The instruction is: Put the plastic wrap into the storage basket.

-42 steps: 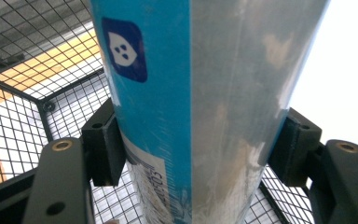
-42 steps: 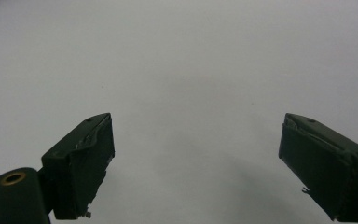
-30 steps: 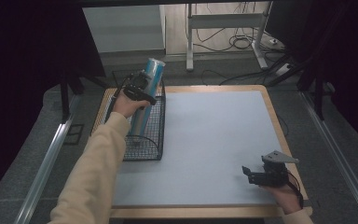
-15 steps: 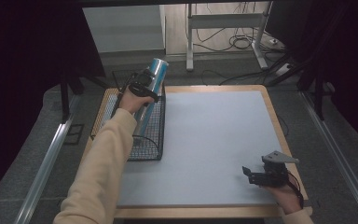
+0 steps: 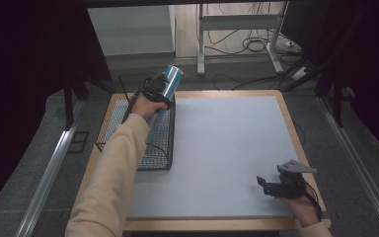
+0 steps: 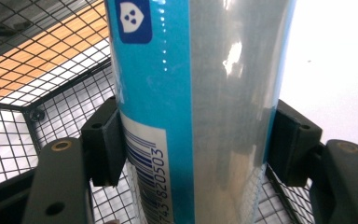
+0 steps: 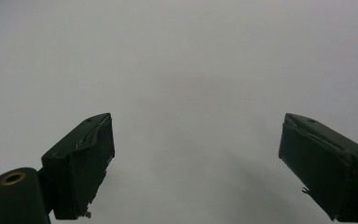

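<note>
Wire basket (image 5: 128, 133) sits on the worktop's (image 5: 227, 148) far-left part, black mesh, open top; all else placed vs. the basket. Left claw (image 5: 156, 91) is up over the basket's far right corner, pinching a tall blue-and-silver tube (image 5: 164, 101); the tube leans, top end tipped away & to the right above the basket rim, lower end down inside the basket by its right wall. In left gripper view the tube (image 6: 191, 107) stands between the two black jaws, both pressed flat on its sides; barcode & a small shield logo on the blue strip, silver foil w/ glare on the rest; basket mesh (image 6: 37, 93) behind & below, orange wood showing thru it. Left hand (image 5: 145, 106) & cream sleeve reach in over the basket's near edge. Right claw (image 5: 262, 183) is well apart from the basket, at the worktop's near-right corner, low over the grey mat, jaws pointing toward the basket side; in right gripper view the right claw (image 7: 196, 163) is spread wide, just bare grey surface between the jaws. Right hand (image 5: 301, 205) grips it from behind.
</note>
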Demonstrator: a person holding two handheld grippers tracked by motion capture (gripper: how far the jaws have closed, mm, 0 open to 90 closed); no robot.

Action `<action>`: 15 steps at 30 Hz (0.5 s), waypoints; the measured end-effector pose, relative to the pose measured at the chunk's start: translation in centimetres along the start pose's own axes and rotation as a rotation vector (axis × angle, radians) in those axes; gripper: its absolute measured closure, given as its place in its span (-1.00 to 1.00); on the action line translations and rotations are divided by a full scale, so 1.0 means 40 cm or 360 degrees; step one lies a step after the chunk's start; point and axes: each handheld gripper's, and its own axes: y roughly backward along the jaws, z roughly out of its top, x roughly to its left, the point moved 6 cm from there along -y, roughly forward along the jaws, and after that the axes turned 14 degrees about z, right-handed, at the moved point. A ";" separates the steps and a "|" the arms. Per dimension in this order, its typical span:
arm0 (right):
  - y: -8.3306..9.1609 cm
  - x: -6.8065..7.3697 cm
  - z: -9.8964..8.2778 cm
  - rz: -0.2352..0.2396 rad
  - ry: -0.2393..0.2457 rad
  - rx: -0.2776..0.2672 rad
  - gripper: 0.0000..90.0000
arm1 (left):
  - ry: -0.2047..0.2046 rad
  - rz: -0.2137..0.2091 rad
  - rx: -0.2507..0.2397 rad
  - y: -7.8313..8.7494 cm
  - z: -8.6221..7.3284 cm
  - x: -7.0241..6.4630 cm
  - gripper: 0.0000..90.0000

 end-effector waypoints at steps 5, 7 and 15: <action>-0.002 0.000 -0.001 0.0002 0.0001 0.0005 -0.77 | -0.0023 0.0035 0.0052 -0.019 -0.008 0.000 -0.29; -0.003 0.002 -0.001 0.0001 0.0005 0.0009 -0.77 | -0.0030 0.0043 0.0054 -0.019 -0.008 -0.001 -0.30; 0.000 0.004 0.001 0.0001 0.0009 0.0002 -0.77 | 0.0010 0.0056 -0.0050 -0.007 0.000 0.003 -0.41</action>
